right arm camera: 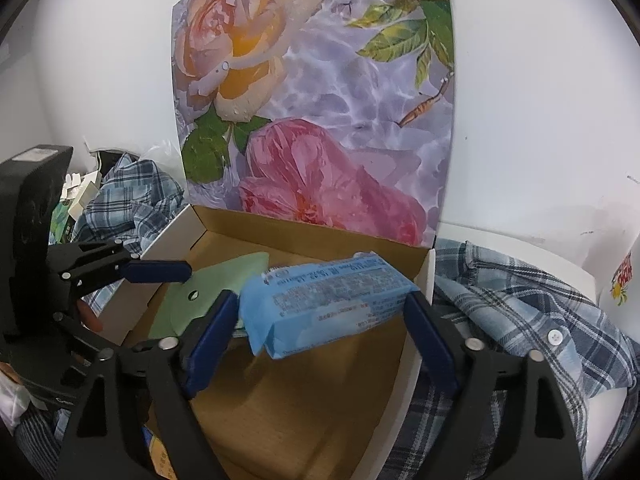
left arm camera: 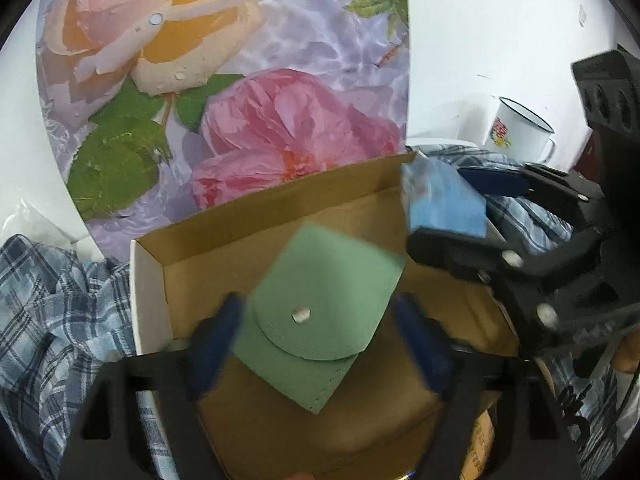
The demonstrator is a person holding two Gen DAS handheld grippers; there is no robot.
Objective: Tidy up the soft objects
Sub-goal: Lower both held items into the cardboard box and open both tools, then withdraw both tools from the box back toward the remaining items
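A green felt pouch (left arm camera: 320, 304) with a snap button lies inside an open cardboard box (left arm camera: 248, 220). My left gripper (left arm camera: 320, 340) hovers over it with its blue fingers open on either side, not gripping. My right gripper (right arm camera: 324, 320) is shut on a blue pack of tissues (right arm camera: 328, 304) and holds it over the box's (right arm camera: 312, 236) right part. The pack also shows in the left wrist view (left arm camera: 444, 200), and the pouch in the right wrist view (right arm camera: 212, 288).
A plaid shirt (right arm camera: 520, 300) lies crumpled around the box on both sides (left arm camera: 52, 312). A floral panel (left arm camera: 240, 80) stands behind the box. A white enamel mug (left arm camera: 520, 128) sits at the right against the white wall.
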